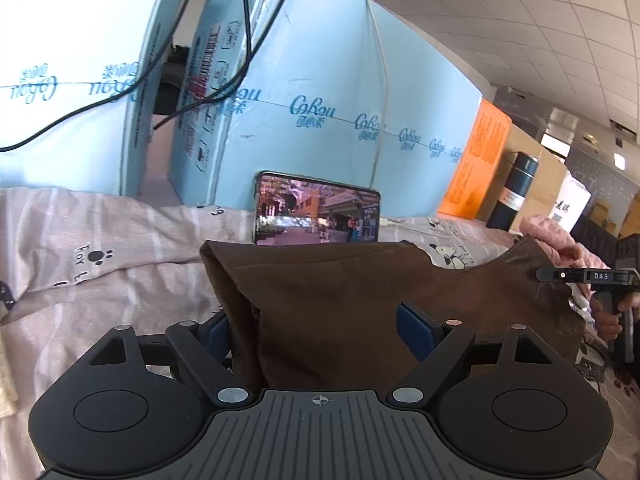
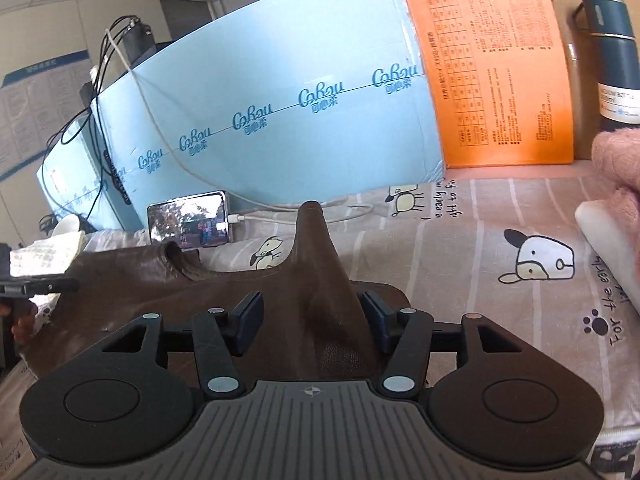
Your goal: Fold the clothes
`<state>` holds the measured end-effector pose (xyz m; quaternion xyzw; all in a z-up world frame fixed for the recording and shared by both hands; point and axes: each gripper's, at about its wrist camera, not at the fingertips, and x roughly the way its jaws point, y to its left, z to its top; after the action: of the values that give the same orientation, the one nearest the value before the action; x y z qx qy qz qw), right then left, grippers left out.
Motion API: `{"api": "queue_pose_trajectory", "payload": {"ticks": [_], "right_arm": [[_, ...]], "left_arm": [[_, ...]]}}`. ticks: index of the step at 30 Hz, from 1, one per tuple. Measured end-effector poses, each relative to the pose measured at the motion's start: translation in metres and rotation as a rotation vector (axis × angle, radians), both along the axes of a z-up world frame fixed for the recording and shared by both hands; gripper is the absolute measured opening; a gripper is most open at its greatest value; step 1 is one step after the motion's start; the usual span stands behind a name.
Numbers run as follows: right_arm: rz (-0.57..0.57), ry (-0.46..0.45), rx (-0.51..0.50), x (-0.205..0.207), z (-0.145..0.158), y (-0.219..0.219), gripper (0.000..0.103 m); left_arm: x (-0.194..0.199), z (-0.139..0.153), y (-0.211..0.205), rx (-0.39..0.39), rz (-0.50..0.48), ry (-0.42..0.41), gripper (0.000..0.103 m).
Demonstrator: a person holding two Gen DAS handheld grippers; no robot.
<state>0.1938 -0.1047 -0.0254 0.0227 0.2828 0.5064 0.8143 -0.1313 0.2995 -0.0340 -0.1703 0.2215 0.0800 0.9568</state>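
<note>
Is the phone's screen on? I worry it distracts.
On. The phone leans sideways against the blue box, its screen showing a bright street scene, with a white cable plugged in.

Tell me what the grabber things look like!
Each gripper, left and right, is black plastic with two round knobs, silver bolts, a grey ribbed middle bearing a crosshair mark, and dark blue finger pads. One reads "DAS" on its side.

There was one brown garment point(image 1: 360, 296), and two tools: the left tool point(image 1: 320, 332) and the right tool point(image 2: 316, 320). One phone point(image 1: 316, 216) stood against the blue boxes point(image 1: 340, 92), of which at least two showed. There was one orange sheet point(image 2: 492, 64), one dark bottle point(image 2: 616, 60) and one pink fuzzy cloth point(image 2: 618, 164).
</note>
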Motion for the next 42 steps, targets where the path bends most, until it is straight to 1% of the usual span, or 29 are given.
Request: {"api": "queue_pose_trajectory", "payload": {"ticks": [2,3,4,5,6,7,8,10,13,14,15,16,17,18,19,20,22,24,25,26,27,28,30,32,34,37,42], "right_arm": [[-0.052,0.015,0.015,-0.003,0.001,-0.005,0.052],[-0.076,0.020,0.020,-0.004,0.001,-0.008,0.049],[-0.095,0.022,0.017,-0.005,0.001,-0.010,0.044],[-0.113,0.020,0.012,-0.007,0.000,-0.011,0.036],[-0.126,0.016,0.005,-0.007,-0.001,-0.012,0.031],[-0.139,0.011,-0.003,-0.008,-0.002,-0.012,0.025],[-0.153,0.002,-0.012,-0.009,-0.003,-0.012,0.020],[-0.181,-0.016,-0.031,-0.010,-0.004,-0.012,0.018],[-0.210,-0.034,-0.062,-0.009,-0.007,-0.011,0.018],[-0.217,-0.040,-0.073,-0.009,-0.008,-0.010,0.019],[-0.219,-0.050,-0.089,-0.009,-0.010,-0.007,0.020],[-0.225,-0.061,-0.106,-0.010,-0.012,-0.005,0.022],[-0.231,-0.071,-0.124,-0.010,-0.014,-0.003,0.027],[-0.237,-0.080,-0.136,-0.011,-0.016,-0.002,0.030],[-0.244,-0.077,-0.126,-0.011,-0.014,-0.003,0.036],[-0.250,-0.074,-0.116,-0.011,-0.013,-0.005,0.044],[-0.264,-0.069,-0.097,-0.012,-0.011,-0.009,0.053],[-0.277,-0.064,-0.077,-0.013,-0.008,-0.012,0.059],[-0.284,-0.061,-0.067,-0.013,-0.007,-0.014,0.069],[-0.291,-0.059,-0.055,-0.014,-0.005,-0.016,0.081],[-0.304,-0.059,-0.031,-0.020,0.000,-0.020,0.086],[-0.318,-0.051,-0.006,-0.025,0.004,-0.026,0.088],[-0.341,-0.007,0.037,-0.035,0.009,-0.038,0.089],[-0.361,0.038,0.076,-0.045,0.014,-0.050,0.097],[-0.357,0.082,0.074,-0.049,0.013,-0.053,0.099],[-0.352,0.148,0.071,-0.056,0.011,-0.056,0.101],[-0.344,0.259,0.066,-0.067,0.008,-0.062,0.102]], "left_arm": [[-0.007,0.002,-0.003,-0.025,0.056,0.008,0.086],[-0.008,0.000,-0.004,-0.046,0.081,0.013,0.086],[-0.010,-0.003,-0.005,-0.061,0.106,0.019,0.085],[-0.010,-0.005,-0.007,-0.054,0.130,0.033,0.079],[-0.009,-0.006,-0.010,-0.028,0.155,0.050,0.070],[-0.007,-0.007,-0.013,-0.003,0.172,0.063,0.048],[-0.007,-0.007,-0.014,0.009,0.181,0.061,0.033],[-0.006,-0.006,-0.015,0.034,0.198,0.057,0.023],[-0.002,-0.008,-0.019,0.088,0.214,0.073,0.024],[0.000,-0.009,-0.020,0.100,0.223,0.084,0.028],[0.002,-0.011,-0.020,0.111,0.231,0.094,0.030],[0.002,-0.011,-0.019,0.106,0.238,0.096,0.033],[0.001,-0.011,-0.018,0.099,0.244,0.095,0.036],[0.000,-0.010,-0.017,0.092,0.249,0.094,0.039],[-0.002,-0.009,-0.017,0.077,0.260,0.090,0.050],[-0.004,-0.007,-0.017,0.063,0.271,0.086,0.064],[-0.006,-0.005,-0.018,0.043,0.285,0.083,0.073],[-0.008,-0.004,-0.020,0.029,0.291,0.083,0.074],[-0.009,-0.004,-0.023,0.022,0.294,0.088,0.076],[-0.010,-0.004,-0.025,0.015,0.295,0.088,0.078],[-0.012,-0.004,-0.027,0.006,0.290,0.086,0.078],[-0.014,-0.005,-0.029,-0.003,0.284,0.084,0.079],[-0.017,-0.005,-0.034,-0.018,0.268,0.079,0.079],[-0.019,-0.004,-0.036,-0.022,0.260,0.076,0.083],[-0.021,-0.004,-0.039,-0.024,0.260,0.072,0.086],[-0.026,-0.004,-0.041,-0.039,0.255,0.059,0.086],[-0.028,-0.005,-0.043,-0.045,0.253,0.062,0.086]]}}
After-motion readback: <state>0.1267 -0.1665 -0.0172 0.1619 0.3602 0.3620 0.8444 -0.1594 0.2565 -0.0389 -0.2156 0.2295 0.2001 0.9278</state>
